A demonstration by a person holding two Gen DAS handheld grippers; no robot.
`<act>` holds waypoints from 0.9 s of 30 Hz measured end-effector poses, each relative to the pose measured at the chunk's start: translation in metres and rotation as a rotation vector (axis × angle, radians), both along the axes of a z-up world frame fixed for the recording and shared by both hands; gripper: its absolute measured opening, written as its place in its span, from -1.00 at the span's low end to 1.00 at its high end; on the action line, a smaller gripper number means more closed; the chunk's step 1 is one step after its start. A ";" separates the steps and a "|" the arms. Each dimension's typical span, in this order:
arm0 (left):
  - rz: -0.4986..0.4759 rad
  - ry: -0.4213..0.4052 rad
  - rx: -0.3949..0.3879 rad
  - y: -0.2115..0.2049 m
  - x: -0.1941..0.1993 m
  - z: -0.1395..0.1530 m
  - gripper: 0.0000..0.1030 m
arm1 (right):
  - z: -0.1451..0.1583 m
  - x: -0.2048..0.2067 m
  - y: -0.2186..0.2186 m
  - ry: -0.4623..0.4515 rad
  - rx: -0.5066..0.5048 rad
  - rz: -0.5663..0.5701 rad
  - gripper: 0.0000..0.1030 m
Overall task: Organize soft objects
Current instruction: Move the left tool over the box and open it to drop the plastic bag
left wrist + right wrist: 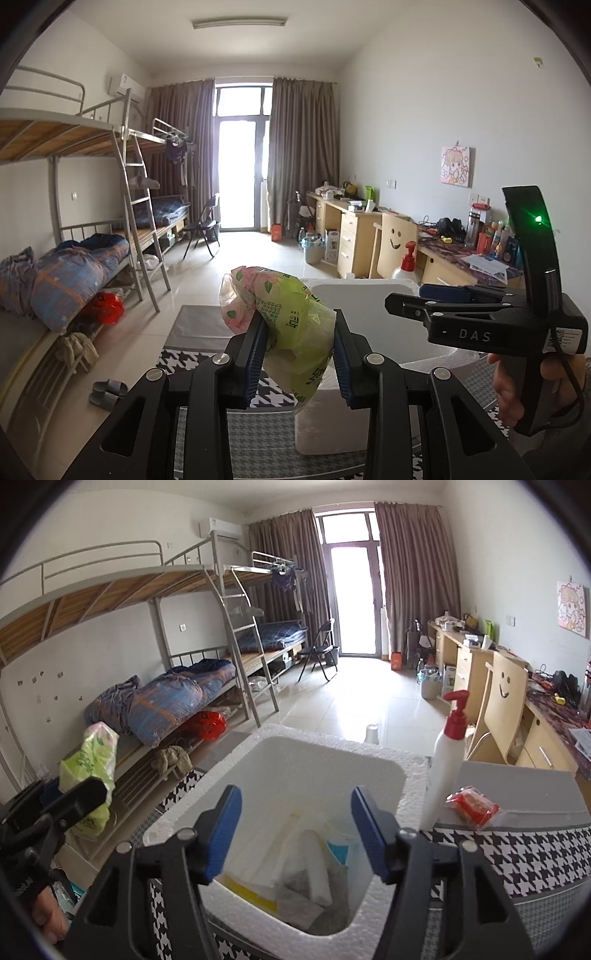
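A green and pink flowered soft packet point(295, 332) is clamped between the blue pads of my left gripper point(299, 321), held up in the air left of the white foam box point(365, 291). The right wrist view shows that packet point(90, 764) and the left gripper point(74, 794) at the far left. My right gripper point(295, 797) is open just above the foam box point(410, 775), with nothing between its pads point(225, 827). Beneath it, inside the box, lie several soft white packets point(291, 849), a blue one and a grey cloth point(306, 904). From the side, the right gripper point(406, 295) hovers over the box.
A white pump bottle with a red top point(448, 760) and a red packet point(471, 806) stand right of the box on a grey board. A houndstooth cloth point(517, 856) covers the table. Bunk beds point(166, 701) line the left wall, desks point(546, 746) the right.
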State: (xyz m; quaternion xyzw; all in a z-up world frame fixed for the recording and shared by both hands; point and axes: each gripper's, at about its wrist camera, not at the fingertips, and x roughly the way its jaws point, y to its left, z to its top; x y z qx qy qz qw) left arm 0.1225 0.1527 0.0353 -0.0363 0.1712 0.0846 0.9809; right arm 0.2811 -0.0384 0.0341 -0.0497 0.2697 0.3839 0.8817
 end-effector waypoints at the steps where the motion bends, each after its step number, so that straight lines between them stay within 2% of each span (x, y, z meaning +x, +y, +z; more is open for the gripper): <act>1: -0.005 -0.001 0.002 -0.001 0.001 0.000 -0.31 | 0.001 0.000 -0.002 -0.002 0.001 -0.002 0.28; 7: -0.042 0.003 0.007 -0.010 0.008 0.002 -0.31 | 0.002 -0.001 -0.013 -0.009 0.003 -0.022 0.29; 12: -0.078 0.010 0.015 -0.019 0.018 0.004 -0.31 | 0.004 -0.001 -0.030 -0.030 0.016 -0.067 0.52; 20: -0.156 0.039 0.010 -0.039 0.041 0.005 -0.31 | 0.007 0.000 -0.063 -0.034 0.041 -0.138 0.53; 27: -0.185 0.073 0.000 -0.048 0.060 0.003 -0.31 | 0.005 -0.005 -0.087 -0.052 0.047 -0.183 0.53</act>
